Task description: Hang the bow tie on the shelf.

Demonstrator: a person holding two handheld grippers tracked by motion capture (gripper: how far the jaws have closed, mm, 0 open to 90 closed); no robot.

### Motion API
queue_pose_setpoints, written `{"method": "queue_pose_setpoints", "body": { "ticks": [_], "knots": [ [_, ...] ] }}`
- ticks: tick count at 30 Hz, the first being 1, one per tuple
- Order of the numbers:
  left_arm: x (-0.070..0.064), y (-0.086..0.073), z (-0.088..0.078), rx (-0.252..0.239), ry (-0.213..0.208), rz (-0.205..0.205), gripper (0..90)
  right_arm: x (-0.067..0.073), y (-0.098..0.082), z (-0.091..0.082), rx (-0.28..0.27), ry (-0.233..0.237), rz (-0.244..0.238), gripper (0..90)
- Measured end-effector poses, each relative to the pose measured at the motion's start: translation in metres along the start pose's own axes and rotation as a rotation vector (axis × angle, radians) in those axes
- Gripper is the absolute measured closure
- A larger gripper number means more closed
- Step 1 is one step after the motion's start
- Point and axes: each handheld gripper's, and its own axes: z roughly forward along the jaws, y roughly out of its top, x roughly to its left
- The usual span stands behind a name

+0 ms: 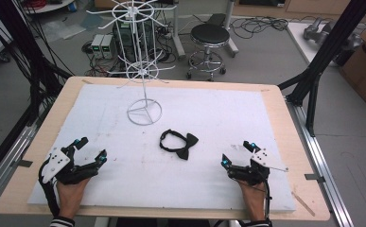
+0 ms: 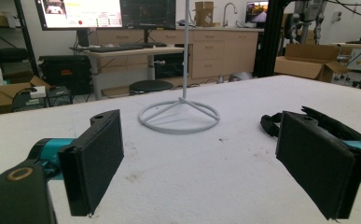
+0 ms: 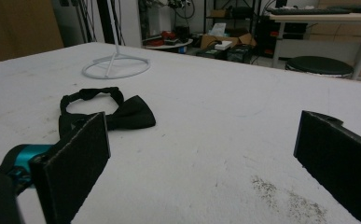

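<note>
L claw (image 1: 89, 148) + R claw (image 1: 238, 152) both rest on the near part of the desk (image 1: 275, 113), jaws apart, nothing between the pads on either. In the left gripper view the gap is bare desk; same in the right gripper view. Bow tie (image 1: 178, 143) lies flat mid-desk, between the two claws and a bit farther out, well apart from both, strap looped toward the stand. Behind it, the white wire stand (image 1: 143, 71) is upright, ring base on the desk, hooks look bare.

Step, my read: start pose, approach not yet begun. Next move prob. calls for one claw to go fwd to the tie and pinch strap or knot, since the fabric is thin and flat.

Count: 2 claws, 1 bow tie, 1 stand.
</note>
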Motion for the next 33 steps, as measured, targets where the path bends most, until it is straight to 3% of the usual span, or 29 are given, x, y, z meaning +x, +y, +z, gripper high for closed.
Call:
{"method": "queue_pose_setpoints", "body": {
  "ticks": [12, 17, 25, 27, 33],
  "knots": [
    [-0.0001, 0.0001, 0.0003, 0.002, 0.000, 0.002, 15.4, -0.0010, 0.0000, 0.0003, -0.007, -0.004, 0.002, 2.5],
    [0.0000, 0.0001, 0.0003, 0.001, 0.000, 0.001, 15.4, -0.0030, -0.0001, 0.0000, -0.009, 0.001, 0.026, 2.5],
    [-0.0007, 0.0000, 0.0000, -0.001, 0.002, 0.005, 15.4, -0.0022, 0.0001, 0.0003, -0.010, -0.003, 0.008, 2.6],
    [-0.0006, 0.0000, 0.0001, -0.001, 0.002, 0.005, 15.4, -0.0028, 0.0002, 0.0000, -0.004, 0.019, 0.018, 6.5],
    [-0.0011, 0.0002, 0.0006, 0.004, 0.007, 0.008, 15.4, 0.0022, 0.0013, 0.0026, 0.020, 0.010, -0.037, 6.5]
  ]
}}
